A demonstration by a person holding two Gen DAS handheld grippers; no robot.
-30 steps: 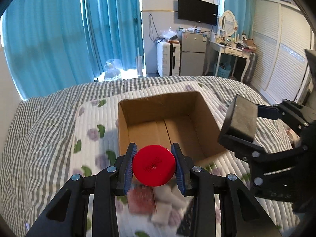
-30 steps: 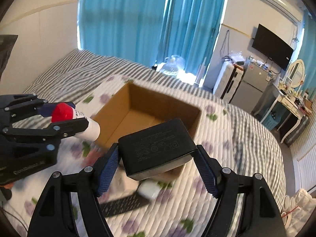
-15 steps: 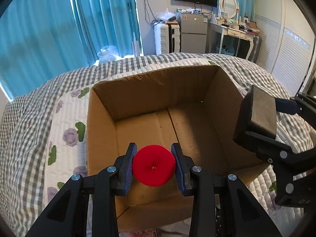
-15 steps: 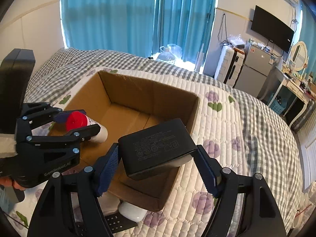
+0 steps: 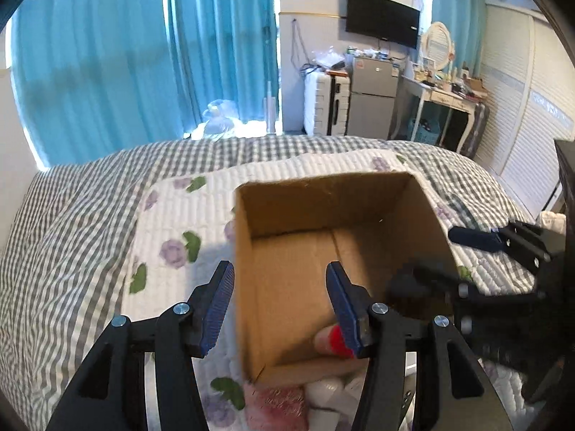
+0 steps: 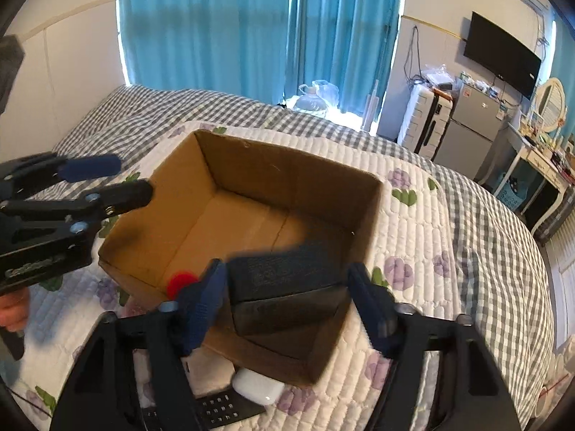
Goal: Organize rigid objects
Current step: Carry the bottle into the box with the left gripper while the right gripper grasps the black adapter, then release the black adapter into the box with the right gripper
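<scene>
An open cardboard box (image 5: 424,212) (image 6: 273,176) sits on the quilted bed. My left gripper (image 5: 280,305) is open and empty over the box's near left edge. The red-capped bottle (image 5: 332,339) lies inside the box near the front wall; its red cap (image 6: 181,283) shows in the right wrist view. My right gripper (image 6: 287,309) is open over the box's near right part. The black power adapter (image 6: 287,289) is blurred between its fingers, loose from the pads, inside the box opening. The adapter also shows as a dark blur in the left wrist view (image 5: 417,289).
In front of the box on the quilt lie a white earbud case (image 6: 257,386), a black remote (image 6: 222,411), white items (image 5: 329,393) and a pink object (image 5: 276,407). The checked bedspread surrounds the quilt. A fridge, suitcase and dresser stand beyond the bed.
Both grippers have opened. The red-capped bottle has dropped into the box and the black adapter has left the right gripper's pads. The left gripper has pulled back and left.
</scene>
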